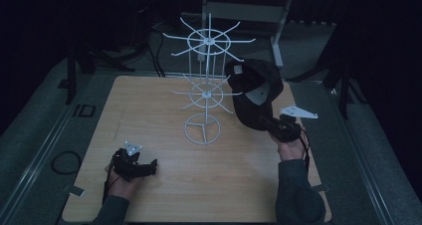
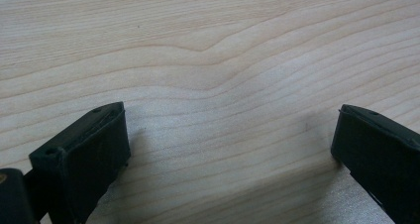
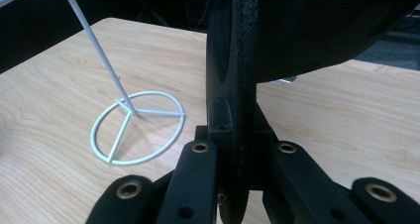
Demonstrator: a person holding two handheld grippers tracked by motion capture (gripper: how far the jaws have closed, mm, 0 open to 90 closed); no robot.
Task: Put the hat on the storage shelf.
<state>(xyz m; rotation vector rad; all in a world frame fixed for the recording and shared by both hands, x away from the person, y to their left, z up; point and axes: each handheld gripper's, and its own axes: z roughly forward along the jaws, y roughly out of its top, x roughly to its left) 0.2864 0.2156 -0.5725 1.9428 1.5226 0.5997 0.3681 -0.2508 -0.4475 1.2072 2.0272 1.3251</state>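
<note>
A white wire rack [image 1: 206,85] with two tiers of radiating arms stands on a ring base [image 1: 202,129] at the middle of the wooden table [image 1: 149,100]. My right gripper [image 1: 276,125] is shut on the brim of a black cap [image 1: 254,90], which it holds up just right of the rack, close to the lower arms. In the right gripper view the brim edge runs between the shut jaws [image 3: 236,85], the cap's crown [image 3: 322,26] bulges above, and the ring base [image 3: 136,127] lies to the left. My left gripper [image 1: 149,168] rests low at the front left, open [image 2: 230,130] over bare wood.
A grey metal frame [image 1: 249,11] stands beyond the table's far edge, with dark stands and cables on the floor around it. A coiled cable [image 1: 66,161] lies on the floor left of the table. Bare wood [image 2: 223,50] lies under the left jaws.
</note>
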